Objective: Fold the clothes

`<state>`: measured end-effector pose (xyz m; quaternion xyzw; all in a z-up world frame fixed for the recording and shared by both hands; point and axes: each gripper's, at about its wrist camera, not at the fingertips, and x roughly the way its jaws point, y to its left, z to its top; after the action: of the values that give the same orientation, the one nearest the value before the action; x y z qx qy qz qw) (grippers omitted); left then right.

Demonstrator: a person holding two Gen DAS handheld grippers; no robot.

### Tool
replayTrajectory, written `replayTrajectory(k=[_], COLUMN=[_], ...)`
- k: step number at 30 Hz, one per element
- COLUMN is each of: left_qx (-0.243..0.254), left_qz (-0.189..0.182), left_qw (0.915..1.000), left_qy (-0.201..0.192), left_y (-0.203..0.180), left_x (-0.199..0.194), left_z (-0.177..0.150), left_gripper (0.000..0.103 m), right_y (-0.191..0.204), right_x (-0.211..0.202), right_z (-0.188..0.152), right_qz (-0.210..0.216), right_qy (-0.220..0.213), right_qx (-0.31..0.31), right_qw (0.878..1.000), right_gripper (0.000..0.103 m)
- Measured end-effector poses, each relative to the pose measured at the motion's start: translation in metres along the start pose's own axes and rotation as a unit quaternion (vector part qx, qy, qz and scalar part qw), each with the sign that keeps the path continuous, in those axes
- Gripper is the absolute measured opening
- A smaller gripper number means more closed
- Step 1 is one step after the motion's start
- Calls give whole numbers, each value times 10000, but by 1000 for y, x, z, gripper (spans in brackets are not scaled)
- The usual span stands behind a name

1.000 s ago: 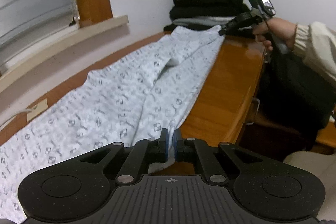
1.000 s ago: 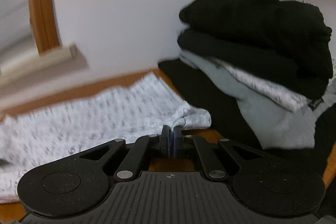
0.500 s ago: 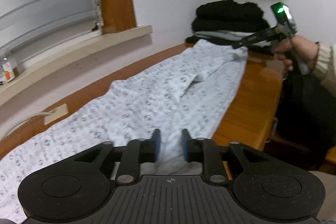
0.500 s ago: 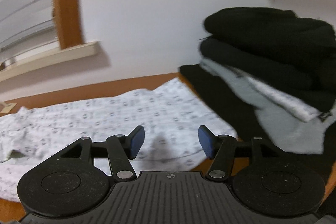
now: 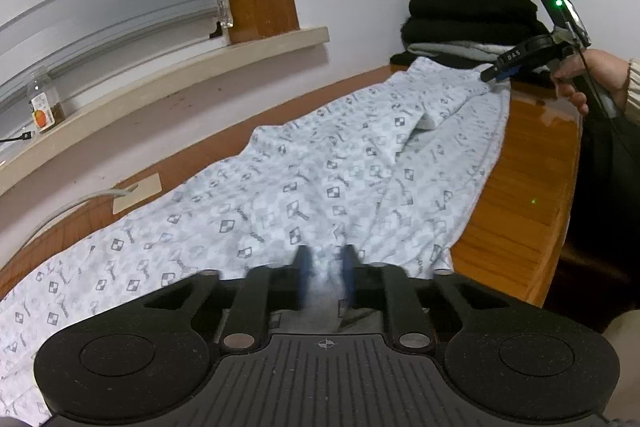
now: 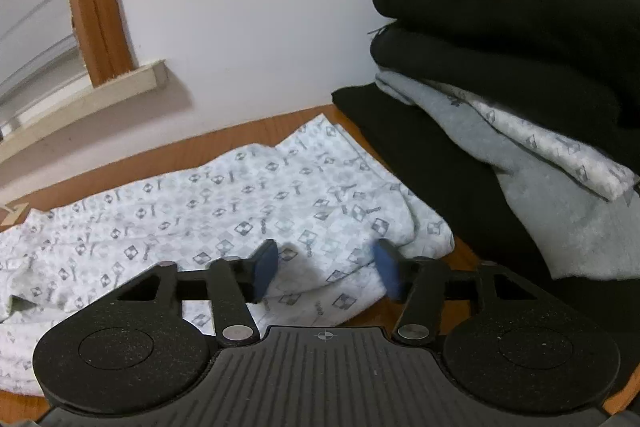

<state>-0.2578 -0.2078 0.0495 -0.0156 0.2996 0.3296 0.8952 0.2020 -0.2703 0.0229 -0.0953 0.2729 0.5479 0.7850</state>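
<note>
Patterned garment (image 5: 328, 183) along wooden table (image 5: 528, 187), left tongs (image 5: 325, 277) seemingly pinching it, right tongs (image 6: 326, 269) wide, folded stack (image 6: 520, 67) beside.

surface: wooden table (image 5: 532, 187) | on it: patterned garment (image 5: 320, 179) spread lengthwise; folded clothes stack (image 6: 520, 87) at far end

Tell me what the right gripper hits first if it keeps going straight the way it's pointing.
Most likely the patterned garment, already lying between the fingers of the right gripper. Beyond that, the wooden table and then the wall; depth is hard to judge.
</note>
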Motion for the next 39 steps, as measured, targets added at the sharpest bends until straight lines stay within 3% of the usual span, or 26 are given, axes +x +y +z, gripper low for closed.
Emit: replayTrajectory(k=[1,2,9,14,17,21,23,25,26,29,31,36,39], left_qx=[-9,-19,-212,-213,-254,-162,-140,-115,-118,-136,-135,-151,-178], left_qz=[21,38,83,-107,-452,-591,-647,-655,-649,-621,-602,-569,-460], left_qw=[10000,10000,9987,9980,9973,9979,9978,9978,9978,9980,9981,9982,9985], left_qy=[-43,-87,-455,-587,-526,-197,-75,-39,-45,-69,-70,-118,-233], left_y=[1,2,12,10,8,1,-1,0,0,0,1,3,8], left_x=[-2,-4,-27,-43,-50,-45,-40,-39,-40,-43,-44,-50,-56], left_z=[0,1,9,15,11,-1,-5,-5,-5,-4,-5,-4,2], left_gripper=[5,3,2,2,2,2,2,2,3,4,4,4,17], right_y=[-2,-5,-6,-11,-21,-36,-39,-43,-43,-40,-35,-22,-13], right_x=[-1,-3,-20,-43,-47,-35,-32,-34,-34,-35,-34,-30,-26], right_z=[2,4,24,32,22,-4,-10,-11,-9,-2,0,6,6], right_qz=[-8,18,-122,-303,-419,-555,-802,-831,-827,-817,-748,-756,-498], right_qy=[-51,-142,-842,-1251,-1129,-491,-395,-443,-486,-624,-668,-804,-693], right_qx=[36,80,-71,-122,-71,-15,-29,69,83,73,58,4,-48], right_qw=[10000,9999,9964,9916,9927,9973,9960,9955,9954,9947,9949,9939,9963], right_gripper=[9,5,2,2,2,3,8,29,34,38,47,52,52])
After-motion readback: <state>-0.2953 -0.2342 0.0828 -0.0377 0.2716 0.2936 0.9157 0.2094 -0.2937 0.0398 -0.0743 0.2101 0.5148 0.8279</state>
